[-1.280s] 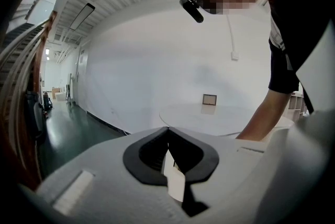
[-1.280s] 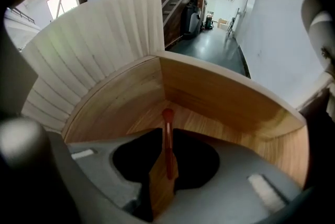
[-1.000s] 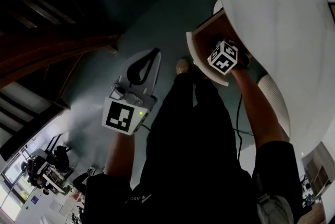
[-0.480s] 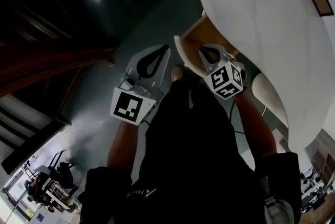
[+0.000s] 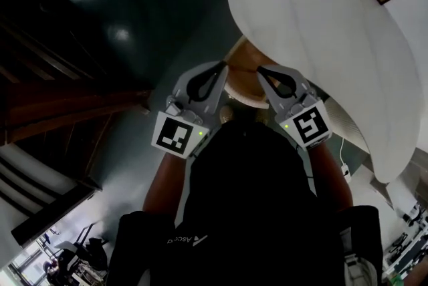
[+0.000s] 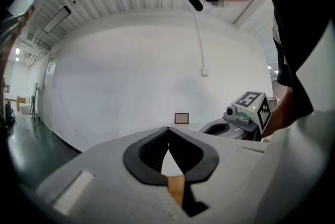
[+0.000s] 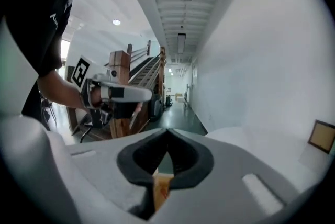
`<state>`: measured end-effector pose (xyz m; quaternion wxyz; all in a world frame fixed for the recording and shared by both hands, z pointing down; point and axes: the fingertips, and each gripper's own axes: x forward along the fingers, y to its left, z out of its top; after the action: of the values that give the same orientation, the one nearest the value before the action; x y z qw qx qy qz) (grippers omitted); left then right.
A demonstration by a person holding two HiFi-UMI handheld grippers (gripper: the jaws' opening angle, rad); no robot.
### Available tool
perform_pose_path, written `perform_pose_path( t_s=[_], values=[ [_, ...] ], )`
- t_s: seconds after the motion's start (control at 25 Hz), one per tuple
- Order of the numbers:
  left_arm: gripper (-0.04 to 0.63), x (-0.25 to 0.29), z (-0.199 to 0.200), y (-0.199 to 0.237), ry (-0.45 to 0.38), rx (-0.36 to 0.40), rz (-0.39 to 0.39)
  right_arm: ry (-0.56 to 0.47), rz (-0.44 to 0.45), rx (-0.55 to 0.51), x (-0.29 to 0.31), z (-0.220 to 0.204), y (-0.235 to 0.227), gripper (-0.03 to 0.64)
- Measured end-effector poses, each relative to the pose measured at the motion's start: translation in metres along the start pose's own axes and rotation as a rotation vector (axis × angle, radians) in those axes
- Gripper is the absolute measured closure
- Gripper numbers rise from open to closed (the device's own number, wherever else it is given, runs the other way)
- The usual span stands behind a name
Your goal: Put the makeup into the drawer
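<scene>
The right hand-held gripper (image 5: 261,69) has just closed its jaws; the tips meet with nothing between them. The left hand-held gripper (image 5: 223,67) is likewise closed and empty. Both are held side by side over the wooden drawer (image 5: 242,79) beneath the white worktop (image 5: 321,24). The makeup cannot be made out.

Left gripper (image 5: 223,67): centre of the head view, pointing toward the frame's top, jaws closed tip to tip with nothing between them; left marker cube (image 5: 178,135) at its rear, left forearm (image 5: 162,182) trailing down toward the lower left. Right gripper (image 5: 261,69): just right of centre, tips leaning toward the other gripper, jaws having just been closing and now met on nothing; right marker cube (image 5: 309,124) at its rear, right forearm (image 5: 329,174) trailing to the lower right. Both are held side by side, tips near but apart.
</scene>
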<state>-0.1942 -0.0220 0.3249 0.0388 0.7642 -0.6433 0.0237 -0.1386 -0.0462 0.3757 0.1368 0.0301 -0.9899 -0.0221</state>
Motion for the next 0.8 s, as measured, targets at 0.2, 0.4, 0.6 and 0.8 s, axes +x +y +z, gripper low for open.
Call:
perform_pose_path(
  t_s=[0.2, 0.4, 0.6, 0.8],
  values=[
    [0.584, 0.009, 0.019, -0.023, -0.054, 0.032, -0.063, -0.152, -0.045, 0.109, -0.033, 0.037, -0.001, 0.614],
    [0.584, 0.022, 0.036, -0.050, -0.099, 0.057, -0.129, -0.329, -0.054, 0.177, -0.069, 0.062, -0.015, 0.614],
    [0.584, 0.029, 0.047, -0.068, -0.122, 0.068, -0.174, -0.410, -0.093, 0.158, -0.095, 0.073, -0.020, 0.614],
    [0.584, 0.035, 0.052, -0.075, -0.130, 0.075, -0.196, -0.416, -0.138, 0.149, -0.107, 0.071, -0.024, 0.614]
  ],
)
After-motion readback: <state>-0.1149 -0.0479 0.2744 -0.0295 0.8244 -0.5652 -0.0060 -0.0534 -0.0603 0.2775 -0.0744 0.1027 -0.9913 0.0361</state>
